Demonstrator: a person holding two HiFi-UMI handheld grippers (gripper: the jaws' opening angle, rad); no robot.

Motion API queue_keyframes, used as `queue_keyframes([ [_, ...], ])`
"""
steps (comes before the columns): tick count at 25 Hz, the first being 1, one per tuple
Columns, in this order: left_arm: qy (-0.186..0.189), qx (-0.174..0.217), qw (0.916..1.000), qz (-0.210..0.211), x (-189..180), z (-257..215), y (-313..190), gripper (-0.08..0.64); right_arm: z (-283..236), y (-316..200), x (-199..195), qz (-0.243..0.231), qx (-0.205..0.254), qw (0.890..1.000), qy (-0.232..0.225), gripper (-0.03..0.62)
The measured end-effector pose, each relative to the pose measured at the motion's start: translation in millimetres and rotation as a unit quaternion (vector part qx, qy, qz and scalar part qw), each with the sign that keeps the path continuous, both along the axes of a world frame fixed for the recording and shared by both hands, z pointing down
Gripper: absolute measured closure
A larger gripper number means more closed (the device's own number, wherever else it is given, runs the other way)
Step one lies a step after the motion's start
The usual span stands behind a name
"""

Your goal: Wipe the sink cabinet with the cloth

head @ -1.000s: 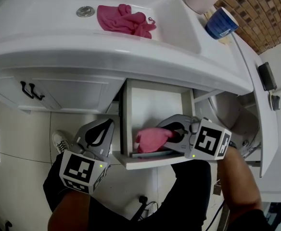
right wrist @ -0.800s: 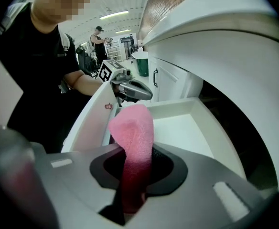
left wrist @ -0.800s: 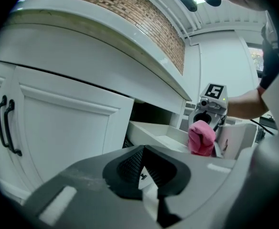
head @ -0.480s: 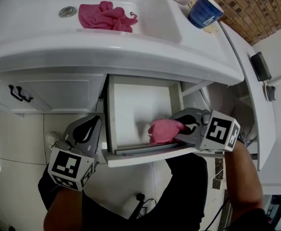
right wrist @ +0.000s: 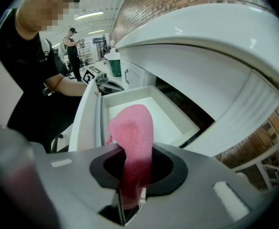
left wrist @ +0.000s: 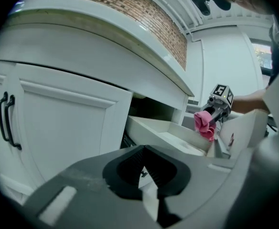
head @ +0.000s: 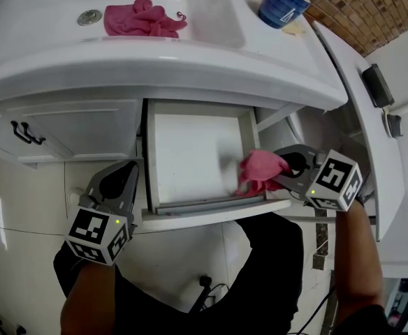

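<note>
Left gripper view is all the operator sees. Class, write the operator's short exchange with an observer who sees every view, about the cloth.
Operator: I see a pink cloth far off at the other gripper. Is it actually clamped?
Observer: Yes. The right gripper is shut on the pink cloth.
Operator: Is anything lying up in the sink?
Observer: A second pink cloth lies in the sink, beside the drain.

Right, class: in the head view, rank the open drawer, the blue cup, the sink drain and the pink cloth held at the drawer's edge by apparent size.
1. The open drawer, clearly largest.
2. The held pink cloth and the blue cup look about alike; the cloth sits partly inside the jaws, so I leave them unranked.
3. The sink drain, smallest.
</note>
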State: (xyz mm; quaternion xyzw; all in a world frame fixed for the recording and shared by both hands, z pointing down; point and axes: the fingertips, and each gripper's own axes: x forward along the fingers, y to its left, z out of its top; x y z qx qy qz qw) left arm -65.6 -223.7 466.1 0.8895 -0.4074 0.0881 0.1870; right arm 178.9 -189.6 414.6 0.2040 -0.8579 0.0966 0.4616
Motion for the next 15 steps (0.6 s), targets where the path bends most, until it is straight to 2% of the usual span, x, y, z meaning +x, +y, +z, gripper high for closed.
queue_keyframes([
  [5, 0.029, -0.008, 0.9990, -0.032, -13.8, -9.1, 5.3, 0.554, -25.1, -7.6, 10.1, 0.076, 0.041, 0.995, -0.041, 0.512],
  [8, 0.047, 0.005, 0.9972, -0.058, -25.2, -32.3, 8.6, 0.554, -60.5, -13.2, 0.6, 0.123, 0.099, 0.984, -0.083, 0.512],
  [10, 0.054, 0.016, 0.9955, -0.076, -32.4, -50.3, 10.5, 0.554, -92.2, -14.5, -9.2, 0.163, 0.133, 0.969, -0.131, 0.512],
  [12, 0.052, 0.022, 0.9948, -0.084, -38.0, -65.8, 17.7, 0.554, -120.8, -8.1, -26.6, 0.199, 0.151, 0.949, -0.194, 0.512],
  [15, 0.043, 0.031, 0.9949, -0.085, -42.5, -87.1, 38.3, 0.554, -145.1, 15.1, -75.5, 0.205, 0.138, 0.921, -0.301, 0.512],
])
